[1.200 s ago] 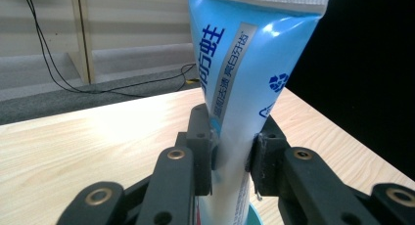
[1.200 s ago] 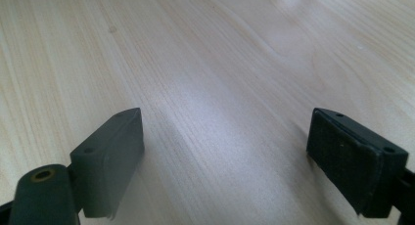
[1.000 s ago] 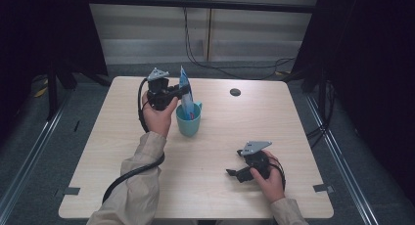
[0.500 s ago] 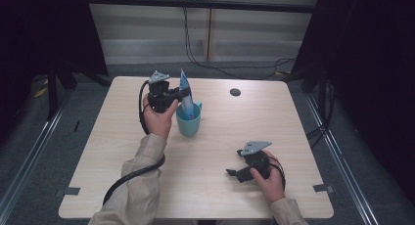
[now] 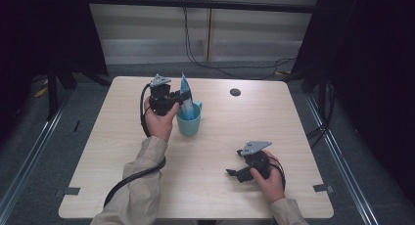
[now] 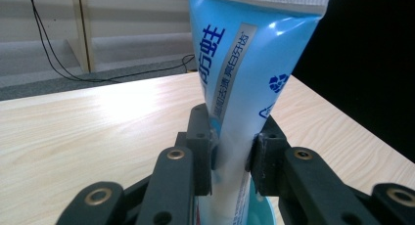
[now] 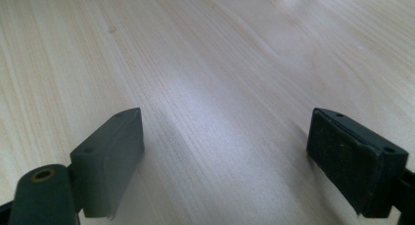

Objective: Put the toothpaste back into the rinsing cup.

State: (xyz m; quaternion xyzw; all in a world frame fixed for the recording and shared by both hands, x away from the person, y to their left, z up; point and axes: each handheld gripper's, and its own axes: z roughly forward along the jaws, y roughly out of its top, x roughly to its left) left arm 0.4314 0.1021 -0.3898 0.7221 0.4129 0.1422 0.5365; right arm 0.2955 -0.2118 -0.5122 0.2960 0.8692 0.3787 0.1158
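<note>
Toothpaste tube point(image 6: 244, 88) clamped upright in the left claw point(image 6: 234, 151), its lower end inside a teal cup point(image 5: 188, 121).

The tube stands crimped end up, near the far left-centre of the surface point(image 5: 98, 151); its cap end is hidden inside the cup, and in the left gripper view only a sliver of the cup's rim shows below the jaws. The left hand point(image 5: 159, 121) is raised beside the cup with the forearm reaching forward in a beige sleeve point(image 5: 139, 186). The right claw point(image 7: 225, 156) is released, jaws spread wide over bare wood; the right hand point(image 5: 269, 178) rests low on the near right of the surface, well apart from the cup. A small dark disc point(image 5: 235, 92) lies near the far edge, too small to identify.
</note>
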